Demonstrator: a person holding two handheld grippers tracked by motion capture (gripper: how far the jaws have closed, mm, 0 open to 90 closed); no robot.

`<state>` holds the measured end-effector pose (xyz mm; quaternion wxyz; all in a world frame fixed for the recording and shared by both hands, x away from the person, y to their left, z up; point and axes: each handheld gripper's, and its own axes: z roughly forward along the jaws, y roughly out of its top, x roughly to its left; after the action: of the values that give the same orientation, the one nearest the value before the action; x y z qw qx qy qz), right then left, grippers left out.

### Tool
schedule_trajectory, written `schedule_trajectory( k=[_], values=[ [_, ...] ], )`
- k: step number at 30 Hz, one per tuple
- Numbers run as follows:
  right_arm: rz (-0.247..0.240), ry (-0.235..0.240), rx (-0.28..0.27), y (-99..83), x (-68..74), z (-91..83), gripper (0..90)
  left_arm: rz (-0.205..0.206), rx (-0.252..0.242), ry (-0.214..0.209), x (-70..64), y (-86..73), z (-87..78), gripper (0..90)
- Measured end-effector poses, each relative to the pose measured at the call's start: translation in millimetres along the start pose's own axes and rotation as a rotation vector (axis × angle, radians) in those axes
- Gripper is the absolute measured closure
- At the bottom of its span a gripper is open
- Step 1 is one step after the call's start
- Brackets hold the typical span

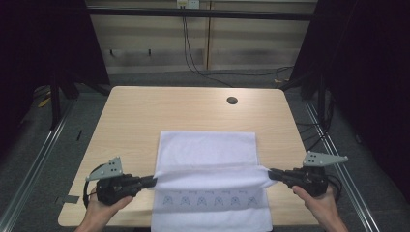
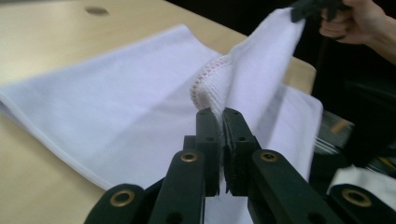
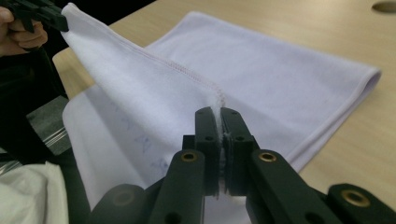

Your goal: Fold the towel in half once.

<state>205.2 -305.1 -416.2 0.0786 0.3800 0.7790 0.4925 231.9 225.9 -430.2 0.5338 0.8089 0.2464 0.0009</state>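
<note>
Table [image 1: 135, 111] of pale wood grain, with rounded corners and a round cable hole [image 1: 232, 100] at its far side, stands on grey floor before a panelled wall where black cables [image 1: 193, 58] hang down. Dark curtains close off both sides.

Both forearms reach in from the near edge, each hand wrapped round its tool. The left gripper [image 1: 152, 181] and the right gripper [image 1: 271, 175] point toward each other, level and well apart — each with jaws pressed together, pinching one end of the towel's lifted hem.

Between the two sets of jaws the white towel [image 1: 208, 150] stretches taut as a raised ridge; beyond them it lies flat on the table, and nearer the person it drapes over the table's edge. The cloth is soft, finely ribbed terry with a stitched hem [image 2: 205, 74] — faint blue motifs [image 1: 208, 199] run across the near part.
</note>
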Motion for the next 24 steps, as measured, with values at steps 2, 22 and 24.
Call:
schedule_trajectory(
  k=[2,22,24],
  values=[
    [0.023,0.035,-0.005,-11.4,2.5,-1.5,86.3,0.005,0.023,-0.027,-3.9,-7.8,-1.7,85.5],
    [0.03,0.014,0.073,-50.3,19.0,6.6,65.2,-0.052,0.087,-0.04,21.7,-25.1,15.6,69.4],
    [0.015,-0.023,0.088,-42.3,7.5,20.4,65.7,-0.068,0.111,0.018,43.2,-17.5,27.1,69.9]
  ],
)
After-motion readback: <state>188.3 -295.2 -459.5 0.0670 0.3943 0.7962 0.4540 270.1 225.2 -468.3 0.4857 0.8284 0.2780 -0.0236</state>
